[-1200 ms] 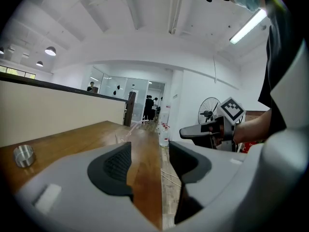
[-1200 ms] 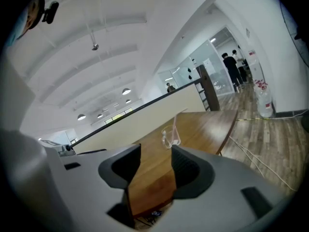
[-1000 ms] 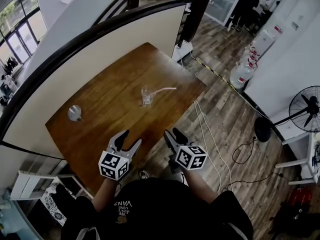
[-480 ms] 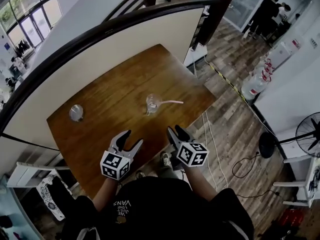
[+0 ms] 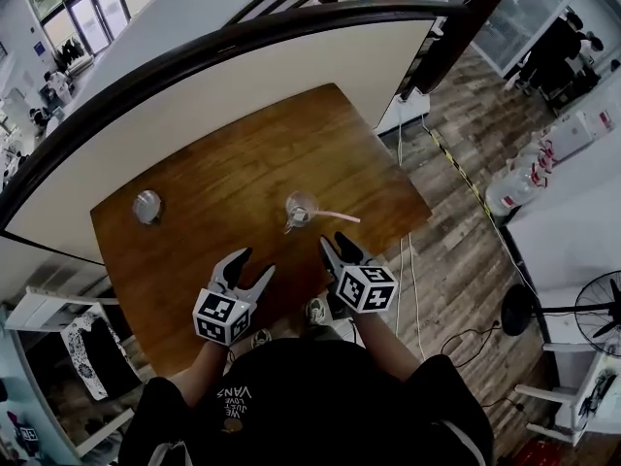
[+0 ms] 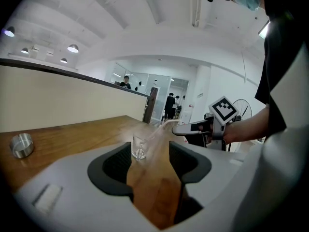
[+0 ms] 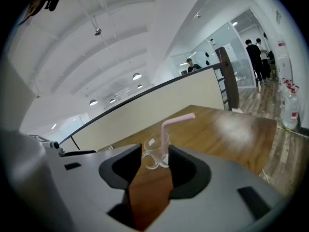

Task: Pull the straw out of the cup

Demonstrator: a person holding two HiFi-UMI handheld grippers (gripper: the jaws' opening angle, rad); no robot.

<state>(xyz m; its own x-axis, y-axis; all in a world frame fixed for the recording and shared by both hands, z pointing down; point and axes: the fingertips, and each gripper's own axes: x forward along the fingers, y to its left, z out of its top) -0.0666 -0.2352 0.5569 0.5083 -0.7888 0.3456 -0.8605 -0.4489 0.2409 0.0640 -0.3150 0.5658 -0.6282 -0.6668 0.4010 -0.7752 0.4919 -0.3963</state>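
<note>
**Table** point(image 5: 223, 163): wooden, seen from above in the head view.

**Cup** point(image 5: 299, 209): clear, set upright on the table towards its near edge. It is placed ahead of both grippers and is touched by neither.

**Straw** point(image 5: 335, 216): pink, with a bend. The lower part is lodged inside the cup, and the bent top is pointed to the right in the head view.

**Left gripper** point(image 5: 254, 263): held over the near table edge. The jaws are spread wide and nothing is held between them.

**Right gripper** point(image 5: 335, 246): held just short of the cup. The jaws are spread apart and nothing is gripped. The cup and straw are seen beyond the gap in the right gripper view.

**Small metal tin** point(image 5: 147, 206): placed at the left of the table, well apart from the cup.
</note>
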